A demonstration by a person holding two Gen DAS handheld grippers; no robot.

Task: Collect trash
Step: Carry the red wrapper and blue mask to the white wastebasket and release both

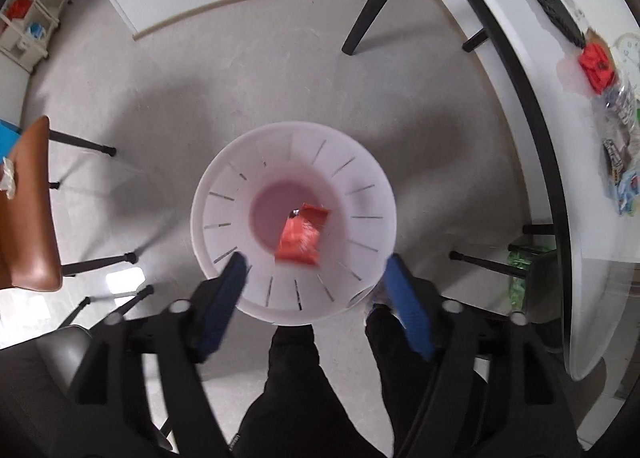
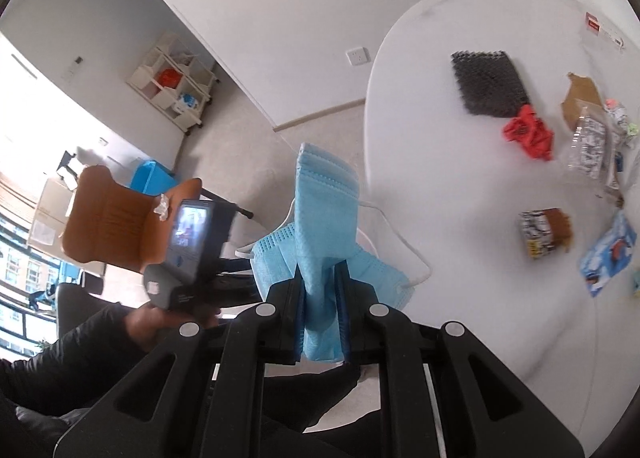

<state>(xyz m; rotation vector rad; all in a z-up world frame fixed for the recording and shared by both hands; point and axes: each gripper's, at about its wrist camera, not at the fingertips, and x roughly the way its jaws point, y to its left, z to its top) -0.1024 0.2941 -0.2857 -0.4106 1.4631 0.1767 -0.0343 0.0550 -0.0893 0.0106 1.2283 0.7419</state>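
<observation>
Left gripper [image 1: 314, 282] hangs jaws apart, empty, over the round white slotted plastic bin [image 1: 294, 310] with the orange foil wrapper [image 1: 301, 236] inside; right gripper [image 2: 322, 312], clamped on the crumpled blue face mask [image 2: 324, 218], should centre over that bin before letting go.

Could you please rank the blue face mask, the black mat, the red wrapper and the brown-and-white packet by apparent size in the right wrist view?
1. blue face mask, though nearness to the camera inflates it
2. black mat
3. red wrapper and brown-and-white packet look alike
</observation>
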